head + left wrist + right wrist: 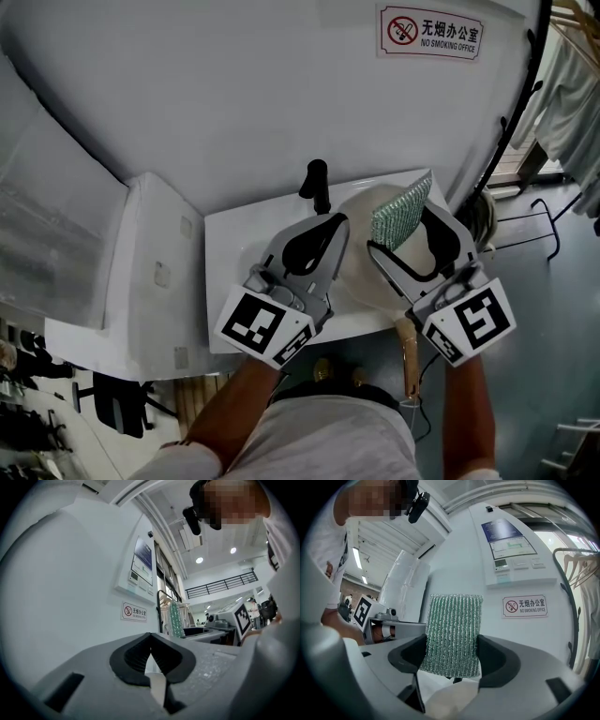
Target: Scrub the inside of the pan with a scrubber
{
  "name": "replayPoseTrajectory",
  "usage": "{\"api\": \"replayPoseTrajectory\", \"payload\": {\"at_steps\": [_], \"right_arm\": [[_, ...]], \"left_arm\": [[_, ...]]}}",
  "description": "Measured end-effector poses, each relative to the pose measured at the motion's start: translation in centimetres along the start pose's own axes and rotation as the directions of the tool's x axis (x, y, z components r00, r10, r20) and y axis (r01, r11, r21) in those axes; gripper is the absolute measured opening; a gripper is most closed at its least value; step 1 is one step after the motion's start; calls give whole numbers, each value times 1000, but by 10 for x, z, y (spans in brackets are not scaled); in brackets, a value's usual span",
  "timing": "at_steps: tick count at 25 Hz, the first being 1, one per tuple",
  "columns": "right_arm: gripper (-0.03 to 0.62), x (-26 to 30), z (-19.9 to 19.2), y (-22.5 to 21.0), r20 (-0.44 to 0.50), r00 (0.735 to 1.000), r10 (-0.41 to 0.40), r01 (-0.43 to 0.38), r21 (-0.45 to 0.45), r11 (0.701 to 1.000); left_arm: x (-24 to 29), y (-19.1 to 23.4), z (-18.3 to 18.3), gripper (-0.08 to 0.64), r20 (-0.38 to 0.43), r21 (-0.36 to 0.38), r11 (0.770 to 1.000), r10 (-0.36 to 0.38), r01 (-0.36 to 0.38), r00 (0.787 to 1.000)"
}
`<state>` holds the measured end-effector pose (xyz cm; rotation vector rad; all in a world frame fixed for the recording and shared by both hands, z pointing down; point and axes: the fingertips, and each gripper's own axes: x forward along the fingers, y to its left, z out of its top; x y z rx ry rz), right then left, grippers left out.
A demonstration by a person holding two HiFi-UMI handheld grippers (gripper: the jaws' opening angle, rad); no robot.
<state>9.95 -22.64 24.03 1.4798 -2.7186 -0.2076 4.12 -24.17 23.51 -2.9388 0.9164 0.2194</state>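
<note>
A cream pan (361, 277) lies in the white sink (230, 234), its wooden handle (410, 358) sticking out over the front edge. My right gripper (412, 223) hovers above the pan, shut on a green scrubber (401, 210) that stands up between its pads. In the right gripper view the scrubber (452, 634) fills the gap of that gripper (452, 657), with the pan (450, 700) pale below. My left gripper (337, 223) is shut and empty, raised beside the pan's left rim. In the left gripper view its tips (151, 635) meet, and the scrubber (176, 619) shows farther off.
A black faucet (317, 185) stands at the back of the sink, just past the left gripper. A white box-like unit (150, 272) adjoins the sink on the left. The white wall carries a no-smoking sign (431, 32). Clothes hang on a rack (572, 103) at the right.
</note>
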Motion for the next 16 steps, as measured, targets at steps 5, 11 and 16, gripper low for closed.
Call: {"api": "replayPoseTrajectory", "payload": {"at_steps": [5,11,16], "right_arm": [[344,-1,-2,-2,-2,1000,-9,9,5,1000],[344,-3,-4,-4,-7,1000,-18,18,12,1000],[344,-5,-5,-4,-9,1000,-22,22,16,1000]], "left_arm": [[0,-1,-2,15,-4,-2,1000,-4,4,1000],[0,-2,-2,15,-6,-3,1000,-6,6,1000],[0,-4,-1,15,-5,-1,1000,-7,7,1000]]}}
